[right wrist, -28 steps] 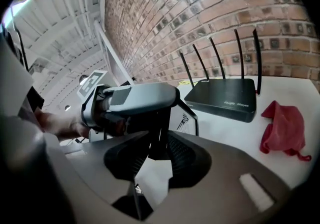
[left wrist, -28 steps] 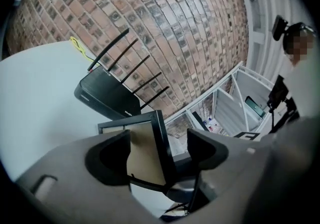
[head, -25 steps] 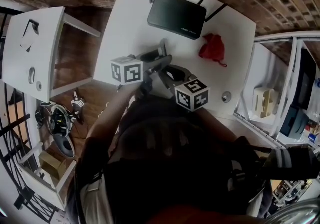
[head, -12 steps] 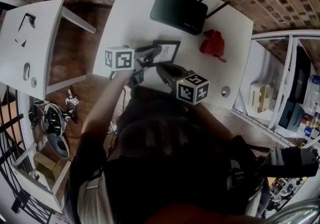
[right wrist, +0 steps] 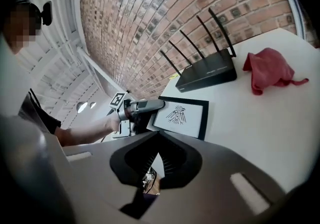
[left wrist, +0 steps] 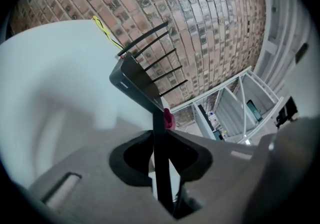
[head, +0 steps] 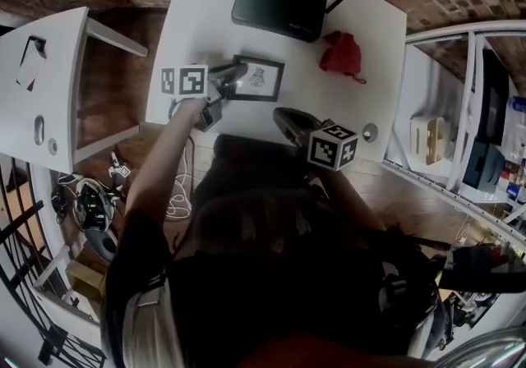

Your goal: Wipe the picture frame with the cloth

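At the table (head: 366,91), left gripper (head: 237,71), reaching forward, just clamped the picture frame (head: 260,79); right gripper (head: 282,116) hovers nearer, closed empty.

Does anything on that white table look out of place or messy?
Nothing spilled or broken. The red cloth lies crumpled beside the router, apart from the picture frame, which the left gripper has just been closing on at its edge.

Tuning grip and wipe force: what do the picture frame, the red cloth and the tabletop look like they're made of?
The picture frame has a thin black matte moulding, likely wood or plastic; whether the print is glazed can't be told. The red cloth looks like soft matte fabric, crumpled into folds. The tabletop is a smooth white board, probably laminate or paint, with a faint sheen.
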A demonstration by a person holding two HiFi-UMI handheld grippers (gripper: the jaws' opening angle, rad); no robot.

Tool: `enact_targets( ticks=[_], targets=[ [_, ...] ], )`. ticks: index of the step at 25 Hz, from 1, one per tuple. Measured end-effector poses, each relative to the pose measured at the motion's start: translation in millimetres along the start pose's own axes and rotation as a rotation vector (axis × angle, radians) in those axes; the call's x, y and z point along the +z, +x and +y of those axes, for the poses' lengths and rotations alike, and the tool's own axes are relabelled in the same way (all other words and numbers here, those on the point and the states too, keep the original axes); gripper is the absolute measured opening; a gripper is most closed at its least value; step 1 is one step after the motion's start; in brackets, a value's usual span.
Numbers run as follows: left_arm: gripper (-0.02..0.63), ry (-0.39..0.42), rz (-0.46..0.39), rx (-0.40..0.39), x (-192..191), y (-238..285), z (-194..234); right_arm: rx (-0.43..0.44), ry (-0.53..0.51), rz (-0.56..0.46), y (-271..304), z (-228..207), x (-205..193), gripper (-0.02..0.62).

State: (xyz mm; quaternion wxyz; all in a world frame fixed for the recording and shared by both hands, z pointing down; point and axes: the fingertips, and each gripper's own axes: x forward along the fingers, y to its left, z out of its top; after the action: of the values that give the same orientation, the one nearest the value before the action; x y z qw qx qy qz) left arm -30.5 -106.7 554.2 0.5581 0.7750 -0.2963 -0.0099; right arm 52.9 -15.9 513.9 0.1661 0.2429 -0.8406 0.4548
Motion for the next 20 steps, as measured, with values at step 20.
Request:
enact_targets(
  ticks=[20],
  targets=[
    [0.172,0.148,0.114,0.311,-9,23,29,-0.233,-0.094,-0.096,-60,-136,78,0.116]
  ],
)
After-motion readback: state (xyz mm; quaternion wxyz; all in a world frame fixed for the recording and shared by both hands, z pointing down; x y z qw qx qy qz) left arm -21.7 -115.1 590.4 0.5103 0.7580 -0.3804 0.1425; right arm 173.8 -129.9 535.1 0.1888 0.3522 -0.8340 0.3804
